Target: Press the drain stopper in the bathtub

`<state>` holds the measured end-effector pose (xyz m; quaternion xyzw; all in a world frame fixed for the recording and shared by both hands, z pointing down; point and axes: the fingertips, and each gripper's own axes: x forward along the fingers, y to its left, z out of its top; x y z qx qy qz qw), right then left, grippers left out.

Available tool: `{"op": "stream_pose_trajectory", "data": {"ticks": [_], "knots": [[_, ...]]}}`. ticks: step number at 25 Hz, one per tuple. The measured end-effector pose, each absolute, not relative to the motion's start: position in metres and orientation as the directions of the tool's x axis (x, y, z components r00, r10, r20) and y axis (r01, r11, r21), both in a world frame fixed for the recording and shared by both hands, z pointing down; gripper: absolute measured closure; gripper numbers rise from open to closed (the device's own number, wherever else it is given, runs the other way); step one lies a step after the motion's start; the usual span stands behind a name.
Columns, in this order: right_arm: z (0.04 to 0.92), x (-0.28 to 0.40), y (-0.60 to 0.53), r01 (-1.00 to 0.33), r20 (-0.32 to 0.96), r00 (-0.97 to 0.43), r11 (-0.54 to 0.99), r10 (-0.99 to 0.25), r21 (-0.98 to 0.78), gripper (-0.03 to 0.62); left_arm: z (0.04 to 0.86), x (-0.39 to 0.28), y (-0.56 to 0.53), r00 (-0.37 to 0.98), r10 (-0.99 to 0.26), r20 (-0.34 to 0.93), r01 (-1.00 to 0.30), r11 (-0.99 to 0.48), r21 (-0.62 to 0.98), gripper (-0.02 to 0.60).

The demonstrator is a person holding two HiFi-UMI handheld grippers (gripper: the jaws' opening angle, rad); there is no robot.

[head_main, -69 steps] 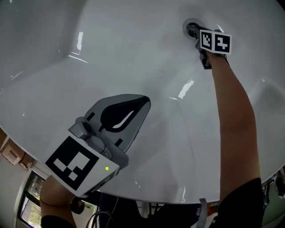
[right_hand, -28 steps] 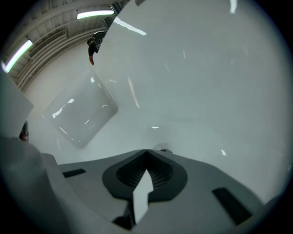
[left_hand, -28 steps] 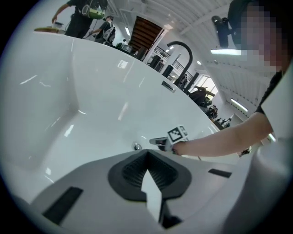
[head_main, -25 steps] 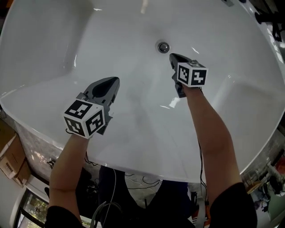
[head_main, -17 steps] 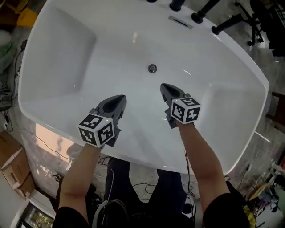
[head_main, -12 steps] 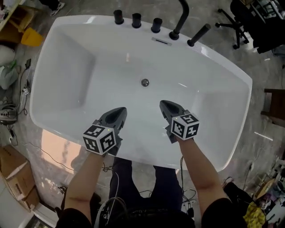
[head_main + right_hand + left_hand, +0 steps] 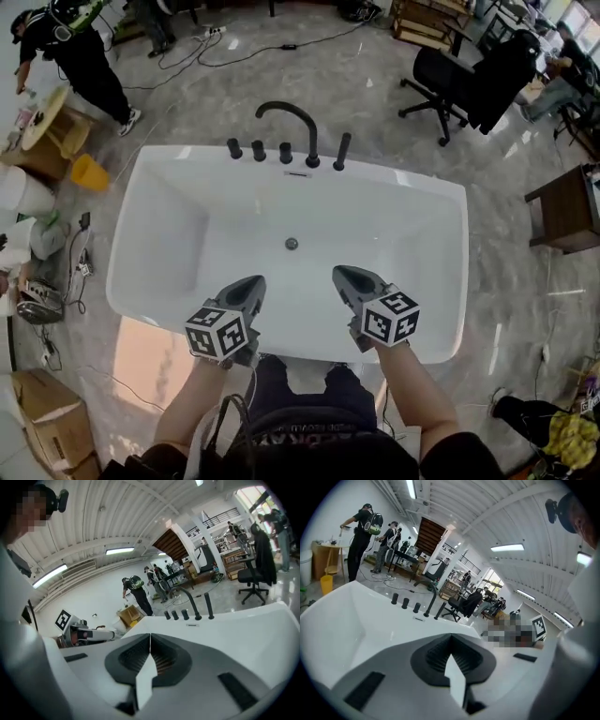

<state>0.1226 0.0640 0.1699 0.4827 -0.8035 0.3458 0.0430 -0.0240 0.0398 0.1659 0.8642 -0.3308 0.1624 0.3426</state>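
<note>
Left gripper (image 7: 251, 283) jaws together; right gripper (image 7: 341, 274) jaws together.

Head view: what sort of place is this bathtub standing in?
Probably a workshop or lab hall, not a bathroom: the bathtub stands free on an open grey floor, with an office chair, loose cables and a cardboard box around it.

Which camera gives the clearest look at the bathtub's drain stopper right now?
The head view: the drain stopper lies unobstructed on the bathtub floor. Neither gripper view shows it; shut jaws fill the foreground, with only the taps beyond.
</note>
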Motion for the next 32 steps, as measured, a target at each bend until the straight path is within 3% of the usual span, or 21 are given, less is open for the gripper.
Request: {"op": "stream_pose_trajectory", "data": {"ticks": [6, 13, 32], "knots": [[0.099, 0.139, 0.090, -0.795, 0.278, -0.496, 0.302, -0.822, -0.526, 0.577, 0.113, -0.005, 0.056, 0.754, -0.463, 0.465, -0.653, -0.597, 0.465, 0.578], [0.054, 0.137, 0.115, -0.793, 0.227, -0.527, 0.378, -0.819, -0.478, 0.578, 0.082, 0.013, 0.070, 0.785, -0.447, 0.428, -0.616, -0.632, 0.470, 0.578], [0.031, 0.135, 0.181, -0.780, 0.133, -0.524, 0.411, -0.841, -0.473, 0.579, 0.078, 0.046, 0.138, 0.836, -0.347, 0.424, -0.531, -0.705, 0.470, 0.578]]}}
